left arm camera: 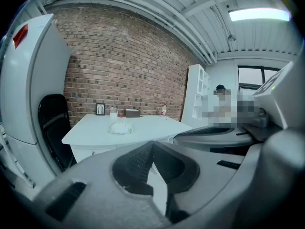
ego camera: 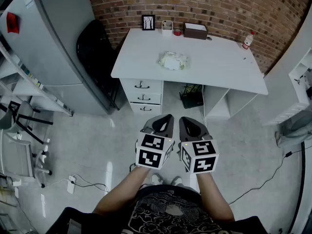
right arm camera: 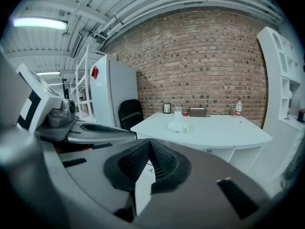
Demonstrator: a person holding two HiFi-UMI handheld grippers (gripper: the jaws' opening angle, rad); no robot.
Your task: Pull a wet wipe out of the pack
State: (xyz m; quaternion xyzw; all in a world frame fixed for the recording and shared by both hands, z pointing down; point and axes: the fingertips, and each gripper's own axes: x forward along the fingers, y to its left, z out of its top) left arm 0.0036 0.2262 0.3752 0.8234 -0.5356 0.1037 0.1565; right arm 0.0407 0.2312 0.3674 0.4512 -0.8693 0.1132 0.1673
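The wet wipe pack (ego camera: pixel 172 60) lies near the middle of the white desk (ego camera: pixel 224 69), pale green and white with a crumpled top. It also shows small and distant as the pack (left arm camera: pixel 120 128) in the left gripper view and the pack (right arm camera: pixel 178 126) in the right gripper view. Both grippers hang side by side over the floor, well short of the desk. My left gripper (ego camera: pixel 166 117) is shut with nothing in it, its tips (left arm camera: pixel 151 145) meeting. My right gripper (ego camera: pixel 187 120) is likewise shut and empty, pads closed together (right arm camera: pixel 150 142).
At the desk's back edge stand a picture frame (ego camera: pixel 148 22), a cup (ego camera: pixel 167 27), a brown box (ego camera: pixel 195 30) and a bottle (ego camera: pixel 248 39). A black chair (ego camera: pixel 97 48) and grey fridge (ego camera: pixel 53 43) stand left; white shelving (ego camera: pixel 302 72) stands right. Cables (ego camera: pixel 273 172) cross the floor.
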